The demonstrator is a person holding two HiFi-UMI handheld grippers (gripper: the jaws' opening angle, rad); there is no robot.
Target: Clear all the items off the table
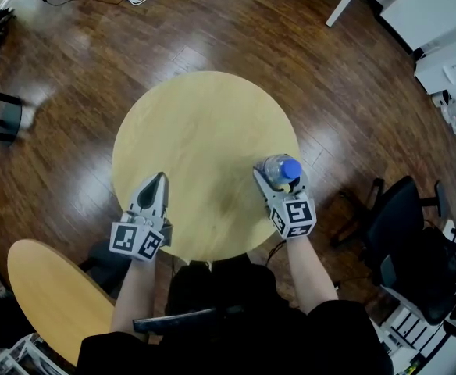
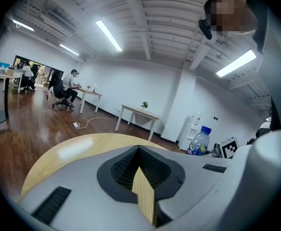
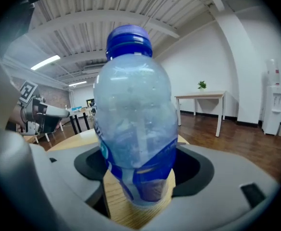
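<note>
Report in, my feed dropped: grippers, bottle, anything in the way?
Left gripper shut, empty. Right gripper open around upright bottle, not clamped. Table holds nothing else; path clear.

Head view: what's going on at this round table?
A person with a gripper in each hand works at the round table. Its only item, an upright blue-capped bottle, stands near the right edge. The right gripper has its jaws apart around the bottle, not visibly clamped. The left gripper is shut and empty over the near edge.
</note>
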